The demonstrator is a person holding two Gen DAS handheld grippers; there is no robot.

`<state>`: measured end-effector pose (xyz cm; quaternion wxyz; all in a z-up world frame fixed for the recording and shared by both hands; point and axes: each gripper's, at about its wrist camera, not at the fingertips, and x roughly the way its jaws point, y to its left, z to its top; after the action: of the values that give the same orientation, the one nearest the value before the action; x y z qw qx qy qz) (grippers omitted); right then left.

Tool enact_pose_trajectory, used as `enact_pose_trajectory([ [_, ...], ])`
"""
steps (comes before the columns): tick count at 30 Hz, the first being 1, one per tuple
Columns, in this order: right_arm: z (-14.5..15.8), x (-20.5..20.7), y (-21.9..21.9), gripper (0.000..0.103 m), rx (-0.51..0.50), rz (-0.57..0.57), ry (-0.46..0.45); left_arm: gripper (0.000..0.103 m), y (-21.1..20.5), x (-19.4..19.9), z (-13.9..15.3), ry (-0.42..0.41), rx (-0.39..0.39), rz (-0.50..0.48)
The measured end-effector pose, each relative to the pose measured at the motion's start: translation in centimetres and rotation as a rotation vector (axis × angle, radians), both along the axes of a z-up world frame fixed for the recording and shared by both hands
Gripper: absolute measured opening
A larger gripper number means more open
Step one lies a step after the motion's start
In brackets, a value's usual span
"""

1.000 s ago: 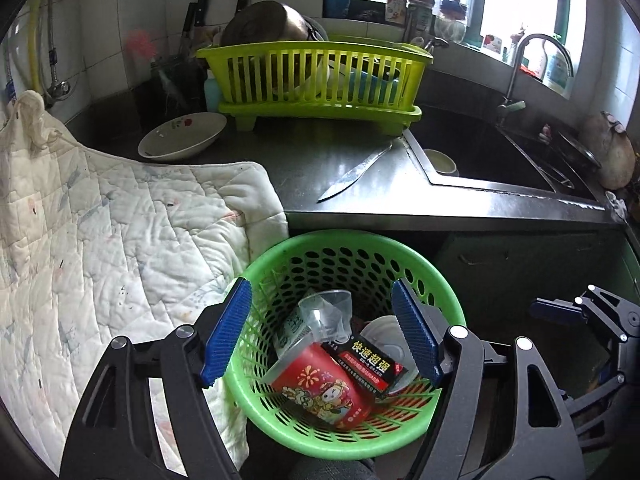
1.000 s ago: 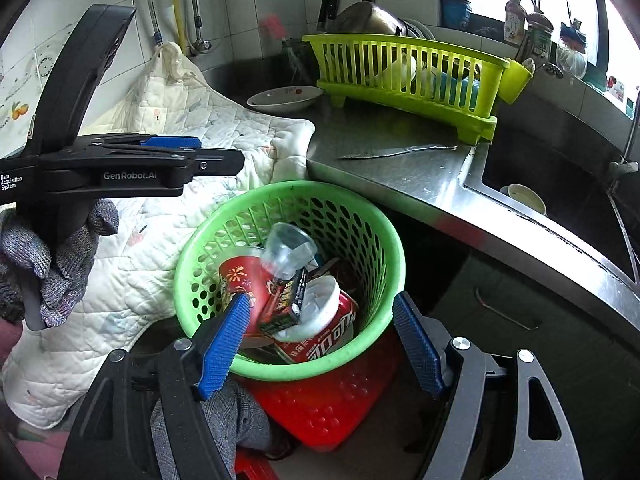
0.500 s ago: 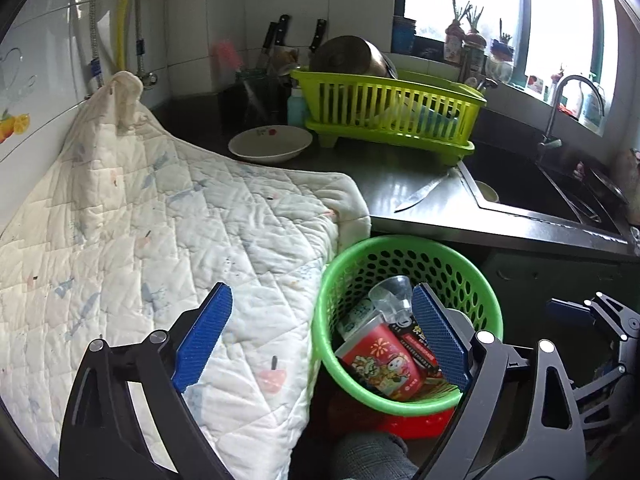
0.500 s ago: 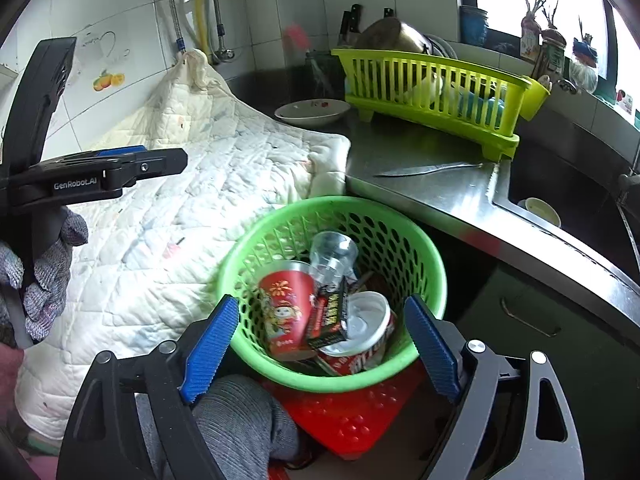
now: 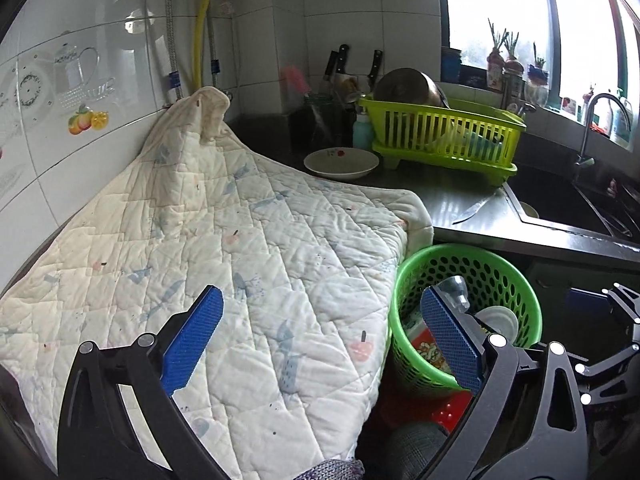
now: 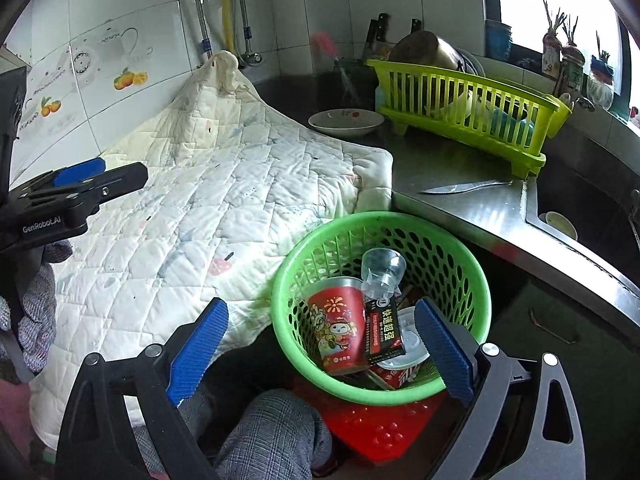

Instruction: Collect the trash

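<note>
A green perforated basket stands on a red stool beside the counter. It holds a red paper cup, a clear plastic cup, a black and red box and a white lid. The basket also shows in the left wrist view. My right gripper is open and empty, just above the basket's near left rim. My left gripper is open and empty, over the white quilted cloth, left of the basket.
The steel counter carries a knife, a white bowl and a yellow-green dish rack. A sink lies at the right. The person's knee is under the right gripper. Tiled wall with pipes stands behind.
Both grippers have swung left and back from the basket. The left gripper now sits over the quilted cloth. Both stayed open and empty.
</note>
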<state>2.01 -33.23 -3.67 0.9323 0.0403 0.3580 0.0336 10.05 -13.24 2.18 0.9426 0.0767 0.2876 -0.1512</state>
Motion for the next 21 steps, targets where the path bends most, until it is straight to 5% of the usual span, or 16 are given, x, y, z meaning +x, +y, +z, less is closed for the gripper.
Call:
enact_pose_trajectory([
  [21, 1.8, 0.5, 3.8, 0.092, 0.047, -0.017, -0.021, 0.098, 10.6, -3.8, -1.1, -0.001, -0.049, 0.246],
])
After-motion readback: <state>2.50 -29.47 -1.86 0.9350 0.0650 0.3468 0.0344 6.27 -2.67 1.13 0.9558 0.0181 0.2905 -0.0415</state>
